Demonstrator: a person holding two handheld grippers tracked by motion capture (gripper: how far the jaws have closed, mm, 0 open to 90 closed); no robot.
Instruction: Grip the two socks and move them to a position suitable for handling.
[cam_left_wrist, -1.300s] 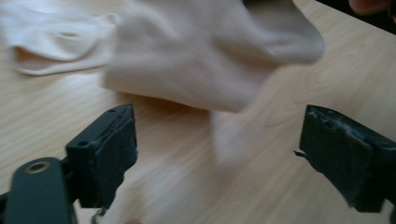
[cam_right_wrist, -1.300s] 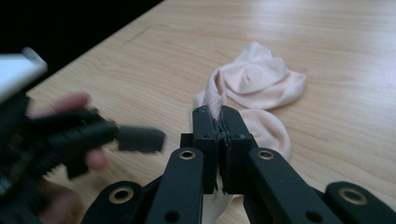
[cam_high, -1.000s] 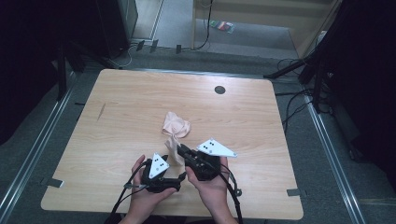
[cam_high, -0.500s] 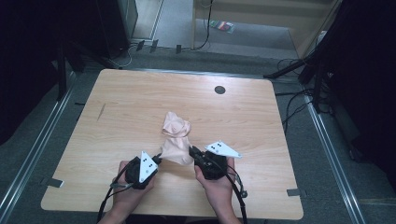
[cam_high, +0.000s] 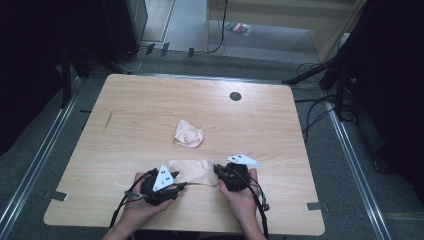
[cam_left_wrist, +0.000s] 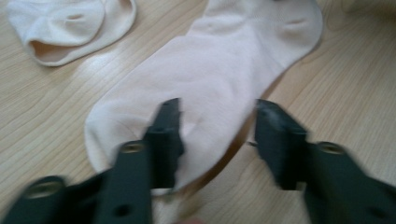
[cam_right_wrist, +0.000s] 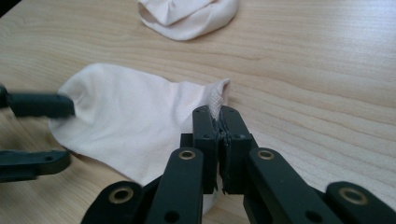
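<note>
A pale pink sock (cam_high: 192, 171) lies flat on the wooden table (cam_high: 150, 115) near its front edge, between my two grippers. My right gripper (cam_high: 217, 171) is shut on the sock's cuff edge (cam_right_wrist: 218, 100), with the jaws pressed together on the fabric. My left gripper (cam_left_wrist: 219, 126) stands open over the sock's toe end (cam_left_wrist: 140, 121); its jaws have just been opening, the fabric lies under and between them, and the pads do not press on it. A second sock (cam_high: 188, 134) of the same colour sits crumpled a little farther back.
A small dark round hole (cam_high: 235, 96) is set in the table near the far edge. Black stands and cables (cam_high: 320, 75) lie on the floor to the right. Bare wood stretches to the left and right of the socks.
The sock that hung between the close-set grippers now lies spread flat on the table. The hands have moved apart and the right one has sunk. The left jaws have let go.
</note>
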